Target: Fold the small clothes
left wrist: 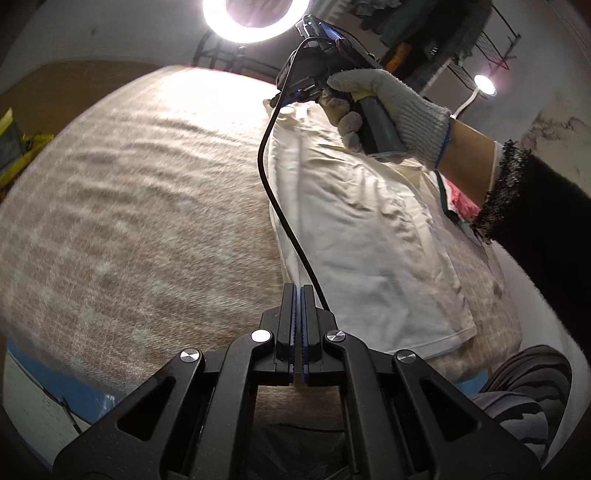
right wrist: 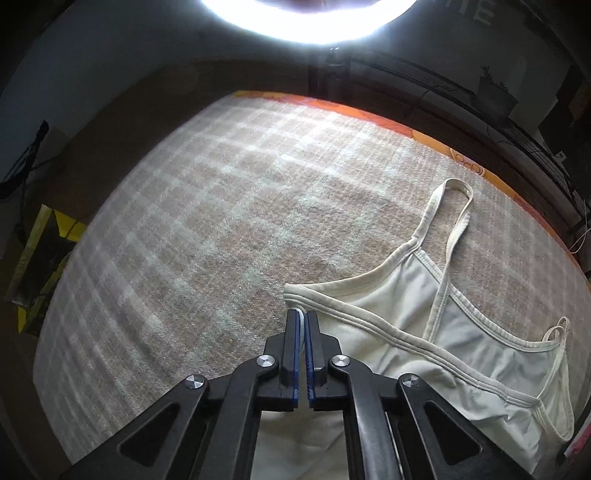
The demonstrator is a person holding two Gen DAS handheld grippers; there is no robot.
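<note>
A cream-white camisole top (left wrist: 369,229) lies lengthwise on a beige plaid blanket (left wrist: 147,206), folded along its left edge. My left gripper (left wrist: 298,291) is shut on that folded edge near the hem. In the right wrist view the top (right wrist: 424,325) shows its thin straps and neckline spread to the right. My right gripper (right wrist: 303,321) is shut on the top's upper left corner, white fabric showing between the pads. The right gripper's body and gloved hand (left wrist: 384,107) show at the top's far end in the left wrist view.
A ring light (left wrist: 255,18) shines above the far edge of the blanket. A pink and green item (left wrist: 458,199) lies under the right forearm. An orange patterned edge (right wrist: 406,129) borders the blanket's far side. Yellow and black objects (right wrist: 40,254) sit off to the left.
</note>
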